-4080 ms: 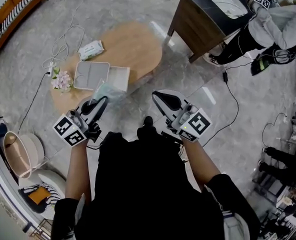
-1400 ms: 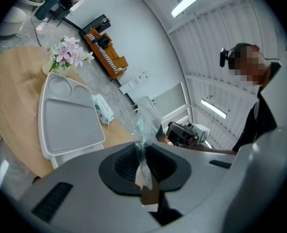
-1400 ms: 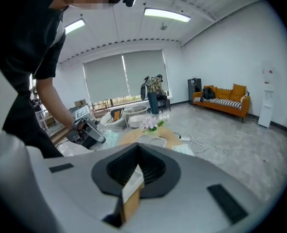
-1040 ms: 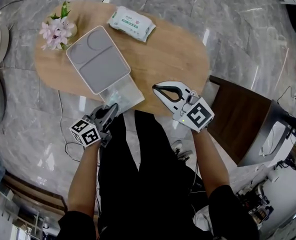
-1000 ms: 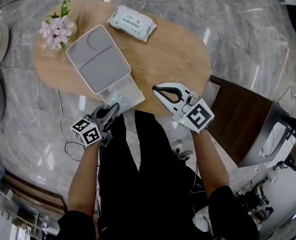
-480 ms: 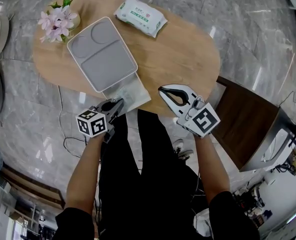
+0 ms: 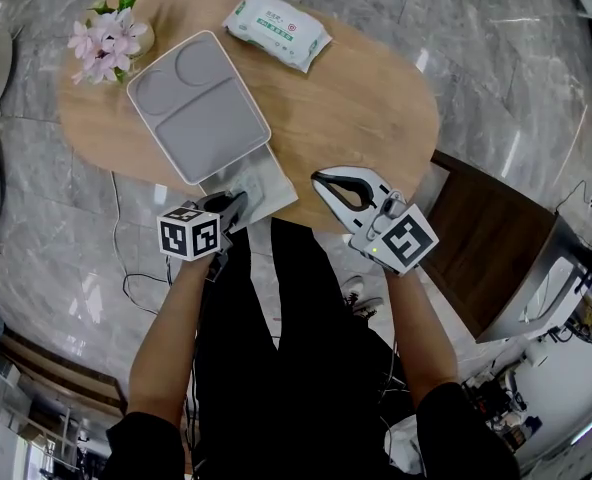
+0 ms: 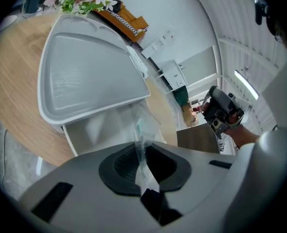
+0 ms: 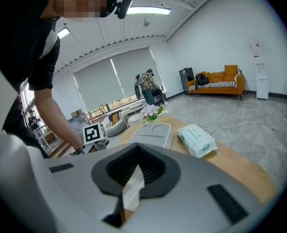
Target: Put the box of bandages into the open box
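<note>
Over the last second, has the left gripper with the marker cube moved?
Yes, the left gripper has moved closer to the grey rectangular tray.

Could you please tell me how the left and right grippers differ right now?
The left gripper is shut on a clear plastic packet; the right gripper is shut on nothing. The left gripper is beside the open box; the right gripper is off to its right. Both hover at the table's near edge.
</note>
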Action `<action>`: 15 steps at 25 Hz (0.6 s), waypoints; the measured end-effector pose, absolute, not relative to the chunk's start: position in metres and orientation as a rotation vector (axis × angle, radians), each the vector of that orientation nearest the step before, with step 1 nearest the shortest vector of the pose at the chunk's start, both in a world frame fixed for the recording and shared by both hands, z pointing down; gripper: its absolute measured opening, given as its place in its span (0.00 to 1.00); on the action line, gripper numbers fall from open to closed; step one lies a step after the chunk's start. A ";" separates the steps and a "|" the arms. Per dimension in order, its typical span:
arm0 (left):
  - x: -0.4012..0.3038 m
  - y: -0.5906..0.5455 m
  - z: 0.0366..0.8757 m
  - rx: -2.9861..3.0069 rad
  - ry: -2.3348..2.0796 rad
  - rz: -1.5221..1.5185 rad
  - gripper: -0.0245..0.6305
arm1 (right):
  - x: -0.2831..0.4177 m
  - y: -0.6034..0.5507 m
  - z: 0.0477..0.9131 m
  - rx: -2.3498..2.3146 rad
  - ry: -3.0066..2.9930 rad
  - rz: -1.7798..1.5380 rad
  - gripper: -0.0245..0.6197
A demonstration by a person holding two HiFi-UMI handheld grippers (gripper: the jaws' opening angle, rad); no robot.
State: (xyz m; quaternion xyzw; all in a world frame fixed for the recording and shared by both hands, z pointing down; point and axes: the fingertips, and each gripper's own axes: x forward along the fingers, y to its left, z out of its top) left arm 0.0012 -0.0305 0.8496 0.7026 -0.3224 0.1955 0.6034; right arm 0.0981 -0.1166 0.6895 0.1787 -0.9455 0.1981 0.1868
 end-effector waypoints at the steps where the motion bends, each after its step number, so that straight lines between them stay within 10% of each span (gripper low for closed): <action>1: 0.003 -0.032 0.850 1.622 -0.743 0.461 0.10 | 0.099 -0.117 0.690 0.504 -2.661 0.559 0.05; 15: 0.017 -0.039 0.869 1.539 -0.765 0.579 0.17 | 0.104 -0.118 0.690 0.510 -2.667 0.565 0.05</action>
